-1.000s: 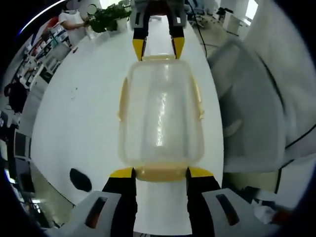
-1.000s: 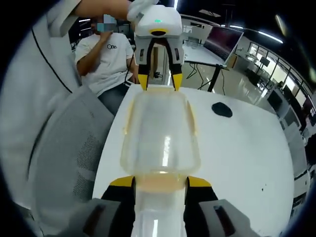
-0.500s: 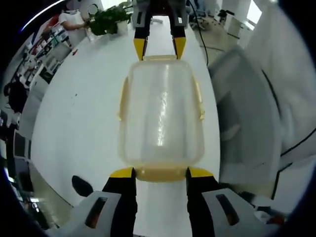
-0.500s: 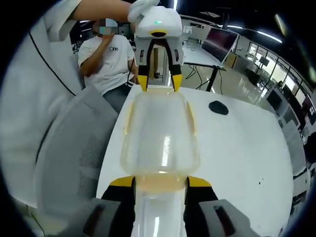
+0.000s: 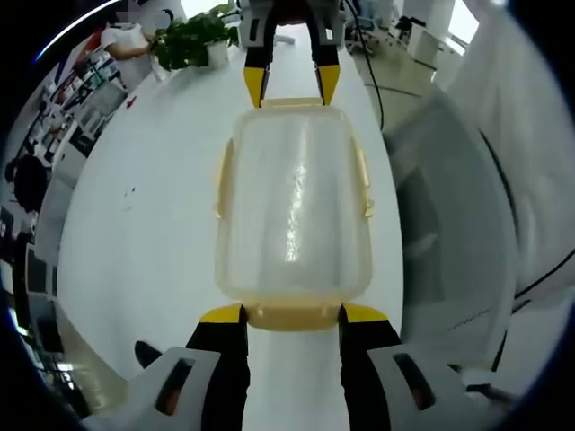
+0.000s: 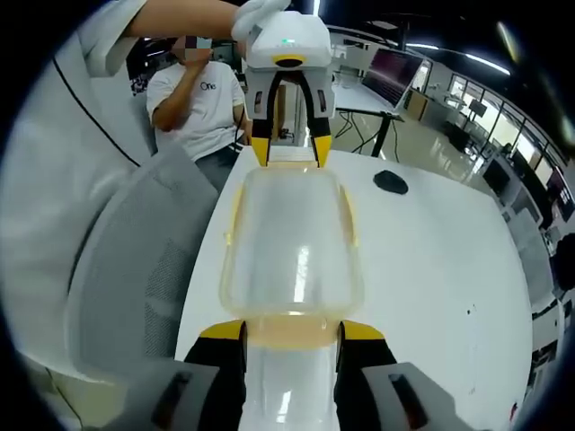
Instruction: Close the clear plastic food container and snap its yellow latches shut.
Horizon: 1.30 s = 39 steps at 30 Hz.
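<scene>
White bench (image 5: 162,224) runs out ahead of both your tools, a grey mesh chair (image 6: 135,278) along its edge on the left of the right tool's view. Clear plastic container (image 5: 292,202), lid on, is spanned lengthwise between your two tools, held above the bench top. Left tool (image 5: 292,314): jaws parted about the width of the near yellow end latch (image 5: 292,314), yellow tips at its two corners, gripping that end. Right tool (image 6: 289,330): same on the opposite end, tips bracketing its yellow latch (image 6: 289,330). Each tool appears at the far end of the other's view, tips against the container's far edge. Yellow side latches (image 5: 363,184) run along both long sides; can't tell whether they're snapped. Small dark object (image 6: 390,182) on the bench beyond the right tool, off to the right. Potted plant (image 5: 189,40) at the far bench end, left of the left tool's axis.
</scene>
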Tool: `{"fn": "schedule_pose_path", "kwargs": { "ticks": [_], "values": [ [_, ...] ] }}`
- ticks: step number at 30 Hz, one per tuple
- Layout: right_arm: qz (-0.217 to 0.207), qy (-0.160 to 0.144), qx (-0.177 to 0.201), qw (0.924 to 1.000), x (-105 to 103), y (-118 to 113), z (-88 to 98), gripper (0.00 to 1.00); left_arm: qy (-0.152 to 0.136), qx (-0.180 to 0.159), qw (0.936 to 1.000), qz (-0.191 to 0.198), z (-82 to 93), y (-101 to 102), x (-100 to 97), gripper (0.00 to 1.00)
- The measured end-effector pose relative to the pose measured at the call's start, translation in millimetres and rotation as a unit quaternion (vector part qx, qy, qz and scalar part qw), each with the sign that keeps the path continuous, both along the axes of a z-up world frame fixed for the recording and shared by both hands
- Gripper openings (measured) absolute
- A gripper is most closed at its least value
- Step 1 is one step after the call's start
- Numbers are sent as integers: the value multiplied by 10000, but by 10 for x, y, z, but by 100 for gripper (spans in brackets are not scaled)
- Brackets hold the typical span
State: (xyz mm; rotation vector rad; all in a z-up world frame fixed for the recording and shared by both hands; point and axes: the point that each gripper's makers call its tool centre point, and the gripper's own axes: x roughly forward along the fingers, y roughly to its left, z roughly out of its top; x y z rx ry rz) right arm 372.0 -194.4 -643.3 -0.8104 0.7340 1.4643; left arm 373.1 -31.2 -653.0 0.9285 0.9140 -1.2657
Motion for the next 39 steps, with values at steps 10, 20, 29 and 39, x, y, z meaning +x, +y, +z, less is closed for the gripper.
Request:
{"fn": "schedule_pose_path", "kwargs": {
  "ticks": [10, 20, 29, 39],
  "values": [
    [10, 31, -6, 10000, 1, -265, -53, 37, 27, 54, 10000, 2, -54, -278, 5, 37],
    [-90, 29, -12, 10000, 47, -617, -127, 37, 27, 72, 9999, -100, -113, -622, 83, 37],
    [-140, 29, -59, 9999, 83, -858, -192, 37, 36, 35, 9999, -154, -179, -870, 128, 37],
    [-167, 46, -183, 9997, 132, -1080, -306, 37, 13, -7, 9998, -207, -261, -1093, 179, 37]
  ]
}}
